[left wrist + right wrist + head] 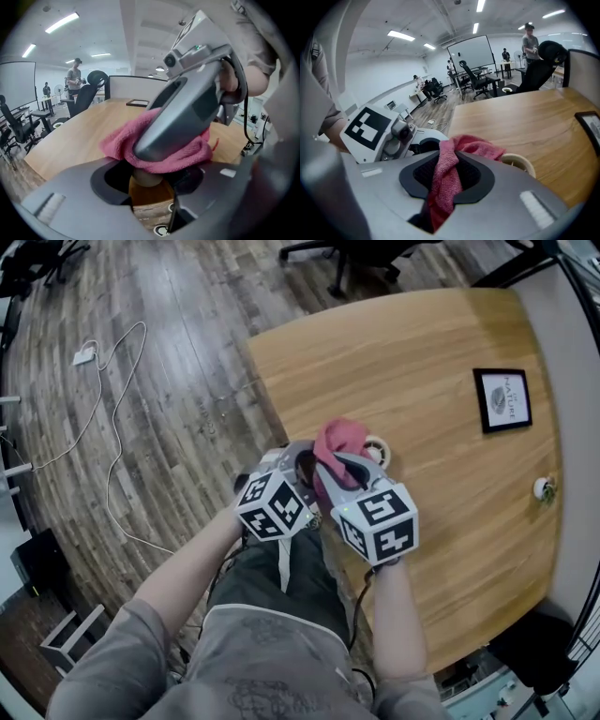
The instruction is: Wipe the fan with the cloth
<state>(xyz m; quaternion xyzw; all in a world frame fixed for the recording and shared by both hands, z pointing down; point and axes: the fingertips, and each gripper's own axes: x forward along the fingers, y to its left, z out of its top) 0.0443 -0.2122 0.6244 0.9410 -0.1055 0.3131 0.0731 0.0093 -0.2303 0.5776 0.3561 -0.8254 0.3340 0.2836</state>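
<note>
My right gripper (pixel 337 460) is shut on a pink cloth (pixel 339 439), which bunches up between its jaws in the right gripper view (pixel 476 145). The cloth lies on top of a small cream-rimmed fan (pixel 379 450) near the table's left edge. My left gripper (pixel 150 187) comes in from the left. Its jaws close on the fan's brown labelled body (pixel 147 199), just under the cloth (pixel 183 152). Only part of the fan's rim (pixel 520 163) shows beside the cloth.
The wooden table (pixel 422 343) carries a black picture frame (pixel 502 399) and a small white pot (pixel 544 488) at the far right. White cables (pixel 112 427) trail over the plank floor at the left. An office chair (pixel 347 259) stands beyond the table.
</note>
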